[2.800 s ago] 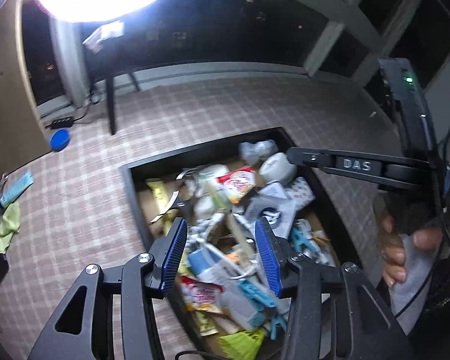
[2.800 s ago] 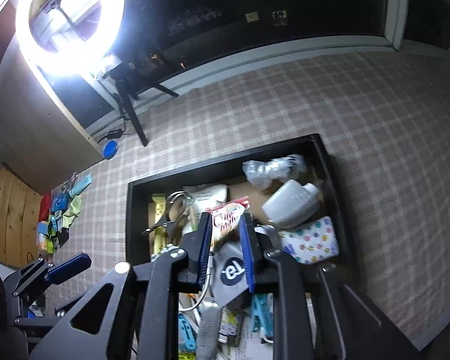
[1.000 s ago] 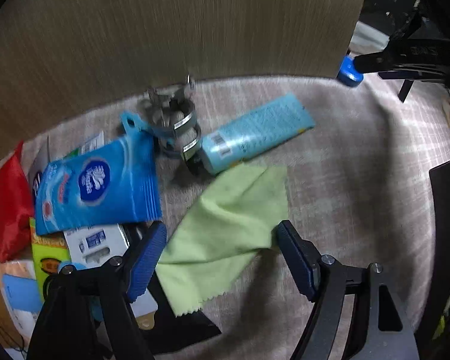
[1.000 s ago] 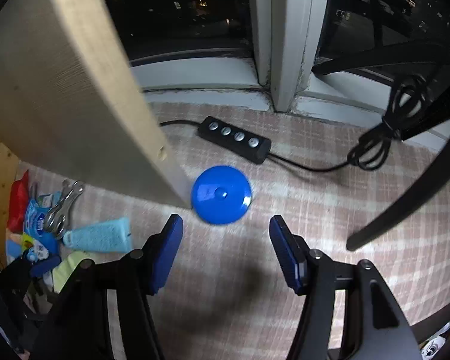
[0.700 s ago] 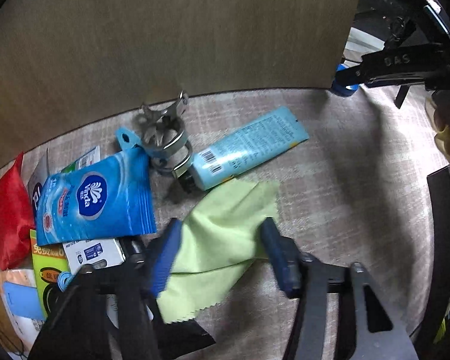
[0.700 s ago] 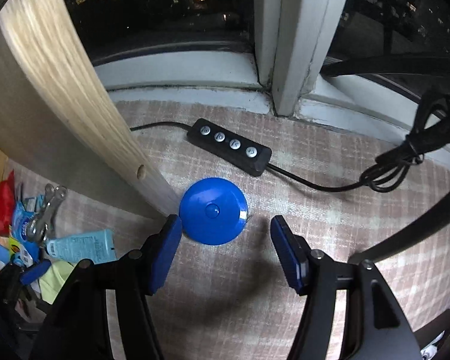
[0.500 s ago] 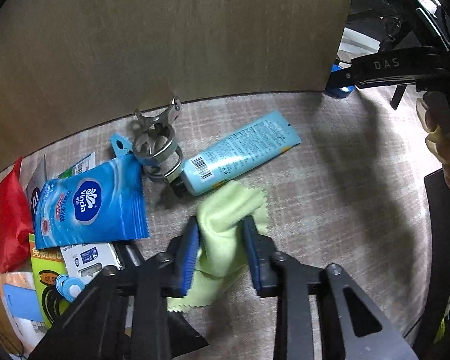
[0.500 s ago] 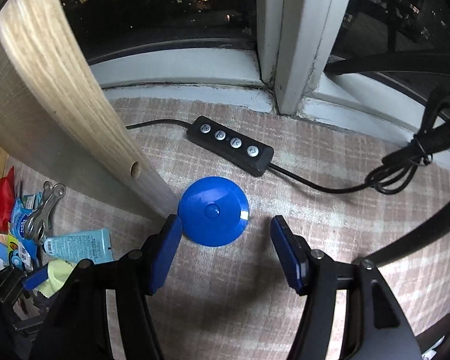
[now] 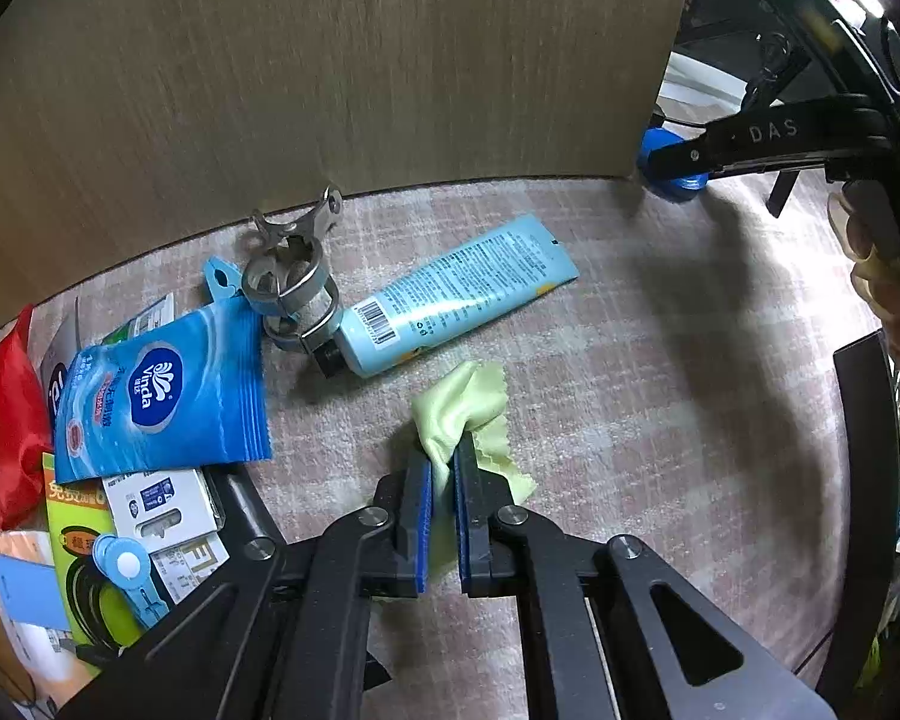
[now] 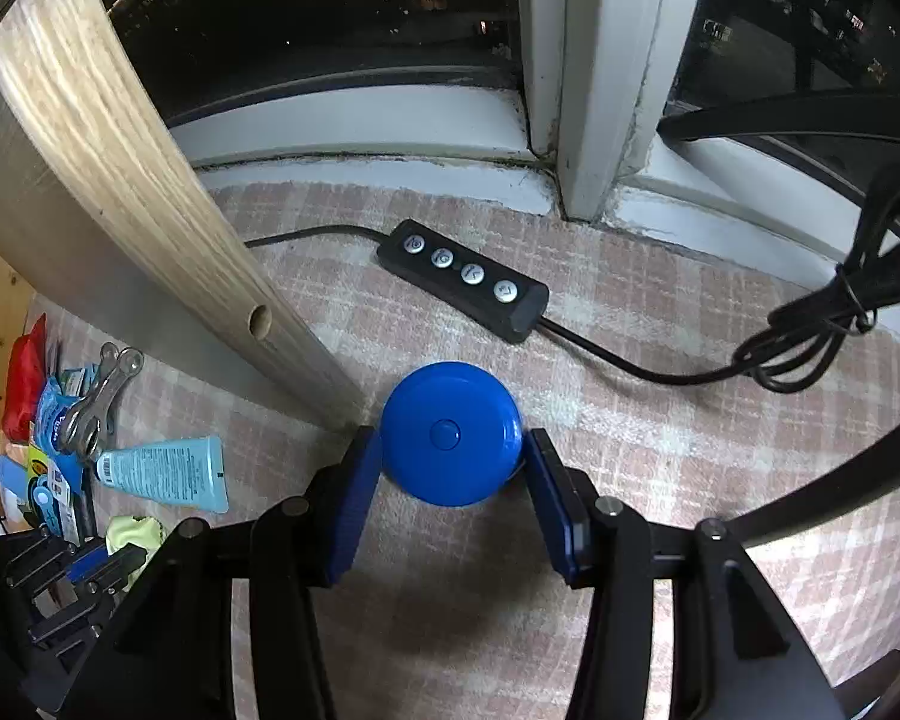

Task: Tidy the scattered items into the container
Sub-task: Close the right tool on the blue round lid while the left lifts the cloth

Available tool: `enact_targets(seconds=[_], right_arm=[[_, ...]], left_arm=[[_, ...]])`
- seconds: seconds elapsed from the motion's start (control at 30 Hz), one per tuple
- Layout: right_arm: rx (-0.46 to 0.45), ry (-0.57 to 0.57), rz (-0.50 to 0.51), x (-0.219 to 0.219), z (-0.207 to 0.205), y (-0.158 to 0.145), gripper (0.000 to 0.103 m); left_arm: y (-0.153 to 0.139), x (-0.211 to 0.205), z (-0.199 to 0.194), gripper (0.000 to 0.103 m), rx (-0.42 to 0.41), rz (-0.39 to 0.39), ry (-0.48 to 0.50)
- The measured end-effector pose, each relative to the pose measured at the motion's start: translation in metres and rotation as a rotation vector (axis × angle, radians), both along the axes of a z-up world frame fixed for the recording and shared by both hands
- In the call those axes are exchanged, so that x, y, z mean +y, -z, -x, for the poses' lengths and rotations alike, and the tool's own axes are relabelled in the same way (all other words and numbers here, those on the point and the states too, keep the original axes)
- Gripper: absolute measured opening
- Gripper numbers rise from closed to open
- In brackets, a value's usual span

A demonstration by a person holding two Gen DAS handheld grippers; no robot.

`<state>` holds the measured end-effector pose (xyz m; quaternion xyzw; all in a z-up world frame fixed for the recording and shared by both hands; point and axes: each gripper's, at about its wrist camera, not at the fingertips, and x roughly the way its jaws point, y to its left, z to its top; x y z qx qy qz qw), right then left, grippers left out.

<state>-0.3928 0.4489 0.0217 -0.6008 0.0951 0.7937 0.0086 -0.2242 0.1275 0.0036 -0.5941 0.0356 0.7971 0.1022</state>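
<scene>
Over on the left, the left gripper [image 9: 441,468] has just closed its jaws, and they now pinch a bunched yellow-green cloth [image 9: 465,405] on the checked mat [image 9: 660,420]. Just beyond the cloth lies a light blue tube [image 9: 456,300], with metal clips [image 9: 291,276] and a blue tissue pack [image 9: 159,387] further left. To the right, the right gripper [image 10: 452,456] has just been narrowing around a blue round disc [image 10: 450,432]; its pads [image 10: 354,492] sit right at the disc's sides, though I cannot tell whether they press yet. Behind it lies a black button controller [image 10: 462,276].
</scene>
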Motion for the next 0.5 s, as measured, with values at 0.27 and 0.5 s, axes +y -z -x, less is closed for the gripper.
enact_targets(seconds=[0.27,0.5], right_arm=[[0.017,-0.023,-0.067,-0.018,-0.005,0.006,0.048],[0.041,-0.002,-0.028,-0.014,-0.045,-0.007,0.048]], left_arm=[[0.0,-0.004,-0.006,0.005,-0.027,-0.051,-0.053],[-0.02,0.002,-0.026,0.005,-0.015,-0.083,-0.068]])
